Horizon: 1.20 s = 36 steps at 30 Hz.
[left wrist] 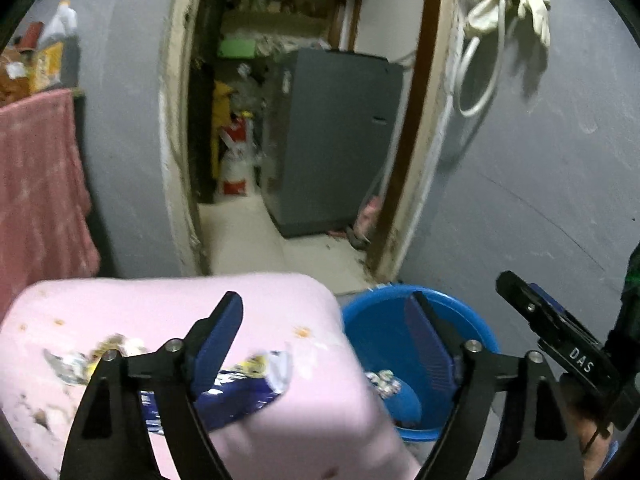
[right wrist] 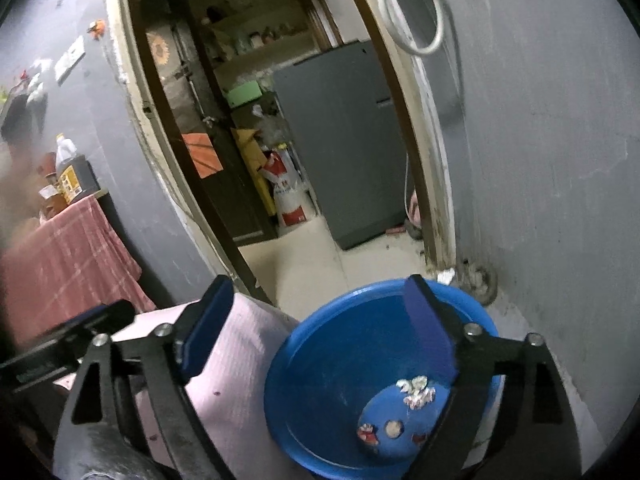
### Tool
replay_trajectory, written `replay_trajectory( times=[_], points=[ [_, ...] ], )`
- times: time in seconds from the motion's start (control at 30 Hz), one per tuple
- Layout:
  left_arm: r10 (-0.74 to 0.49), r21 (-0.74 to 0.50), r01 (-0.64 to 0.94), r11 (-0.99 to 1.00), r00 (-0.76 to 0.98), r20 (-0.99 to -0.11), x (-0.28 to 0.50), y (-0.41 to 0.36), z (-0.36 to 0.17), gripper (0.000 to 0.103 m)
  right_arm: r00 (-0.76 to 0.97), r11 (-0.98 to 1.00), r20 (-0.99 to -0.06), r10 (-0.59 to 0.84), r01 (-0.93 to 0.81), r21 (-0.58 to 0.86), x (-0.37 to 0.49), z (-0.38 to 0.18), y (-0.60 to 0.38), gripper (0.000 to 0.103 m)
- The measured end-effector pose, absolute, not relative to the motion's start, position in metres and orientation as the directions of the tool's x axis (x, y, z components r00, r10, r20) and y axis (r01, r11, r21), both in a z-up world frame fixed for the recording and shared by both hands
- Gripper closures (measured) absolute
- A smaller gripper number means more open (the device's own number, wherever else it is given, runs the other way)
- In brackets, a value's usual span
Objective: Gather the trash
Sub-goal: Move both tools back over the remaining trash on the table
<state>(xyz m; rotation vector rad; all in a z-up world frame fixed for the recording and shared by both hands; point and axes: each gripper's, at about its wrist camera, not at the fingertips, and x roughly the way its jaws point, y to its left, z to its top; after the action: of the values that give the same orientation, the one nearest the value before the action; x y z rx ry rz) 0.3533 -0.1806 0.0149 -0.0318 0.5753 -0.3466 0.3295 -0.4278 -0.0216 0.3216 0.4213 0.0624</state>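
Observation:
A blue bucket (left wrist: 372,336) stands on the floor beside a pink table (left wrist: 160,304); it also shows in the right wrist view (right wrist: 332,360). Crumpled wrappers (right wrist: 416,392) lie at its bottom. A blue snack wrapper (left wrist: 240,388) lies on the pink table, under my left gripper (left wrist: 324,340), which is open above the table's right edge. More wrapper scraps (left wrist: 80,360) lie at the table's left. My right gripper (right wrist: 316,328) is open and empty above the bucket; it shows at the right in the left wrist view (left wrist: 560,340).
A doorway (left wrist: 304,160) ahead opens onto a room with a grey cabinet (left wrist: 336,140) and sacks (right wrist: 288,192). A red cloth (left wrist: 36,184) covers a table at left with bottles (right wrist: 70,172). Grey walls flank the door; gloves (left wrist: 516,4) hang at right.

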Motion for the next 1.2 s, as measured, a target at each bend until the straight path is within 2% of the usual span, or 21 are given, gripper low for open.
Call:
replay_trajectory(
  times=[0.1, 0.2, 0.63, 1.0, 1.2],
  points=[
    [-0.3, -0.115, 0.281, 0.953, 0.813, -0.499, 0.347, -0.165, 0.022, 0.02, 0.926, 0.953, -0.355, 0.13, -0.017, 0.303, 0.326, -0.016, -0.42, 0.004],
    [-0.254, -0.106, 0.232, 0.967, 0.844, -0.473, 0.339, -0.146, 0.027, 0.005, 0.94, 0.958, -0.31, 0.145, -0.054, 0.283, 0.32, -0.01, -0.409, 0.0],
    [-0.118, -0.144, 0.069, 0.987, 0.924, -0.365, 0.303, -0.059, 0.036, 0.004, 0.952, 0.945, -0.144, 0.269, -0.233, 0.227, 0.297, 0.011, -0.346, 0.0],
    [0.003, -0.128, -0.054, 0.99, 0.931, -0.365, 0.272, -0.001, 0.02, 0.003, 0.915, 0.927, -0.161, 0.37, -0.353, 0.129, 0.294, 0.01, -0.286, 0.0],
    [0.026, -0.108, -0.074, 0.991, 0.92, -0.391, 0.263, 0.017, 0.006, 0.003, 0.888, 0.911, -0.206, 0.412, -0.4, 0.096, 0.295, 0.004, -0.263, 0.0]
  ],
)
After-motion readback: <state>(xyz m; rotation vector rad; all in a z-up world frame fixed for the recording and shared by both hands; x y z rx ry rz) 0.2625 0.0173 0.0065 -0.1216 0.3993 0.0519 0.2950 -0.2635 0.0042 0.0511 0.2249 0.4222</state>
